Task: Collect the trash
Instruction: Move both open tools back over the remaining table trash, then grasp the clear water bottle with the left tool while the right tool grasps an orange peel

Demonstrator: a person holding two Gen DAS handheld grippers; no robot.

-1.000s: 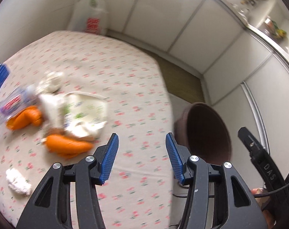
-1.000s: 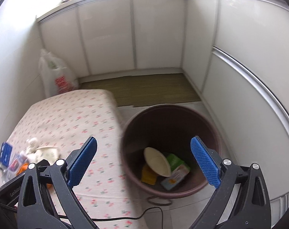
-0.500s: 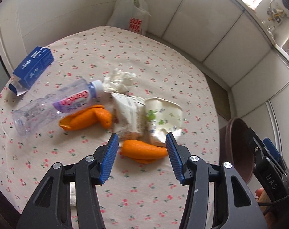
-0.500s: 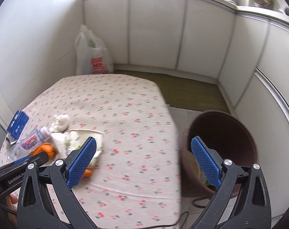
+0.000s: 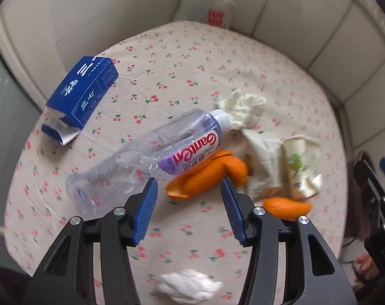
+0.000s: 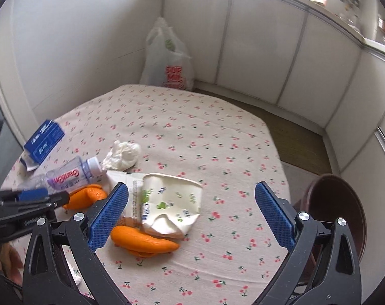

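Observation:
Trash lies on the cherry-print table (image 5: 243, 76): a clear plastic bottle (image 5: 146, 157), two orange peels (image 5: 207, 175) (image 5: 286, 207), a crushed paper cup (image 5: 303, 167), a white wrapper (image 5: 262, 152), crumpled tissues (image 5: 243, 110) (image 5: 190, 286) and a blue carton (image 5: 83, 96). My left gripper (image 5: 190, 211) is open and empty, just short of the bottle and nearer peel. My right gripper (image 6: 192, 218) is open and empty above the cup (image 6: 169, 203) and peel (image 6: 141, 241). The brown bin (image 6: 337, 216) stands on the floor right of the table.
A white plastic bag (image 6: 169, 58) stands in the corner behind the table. White wall panels surround the area. A green mat (image 6: 294, 139) lies on the floor beyond the table's right edge.
Both grippers swung left from the bin toward the trash pile. The left gripper moved closer to the bottle and peel. Both stayed open.

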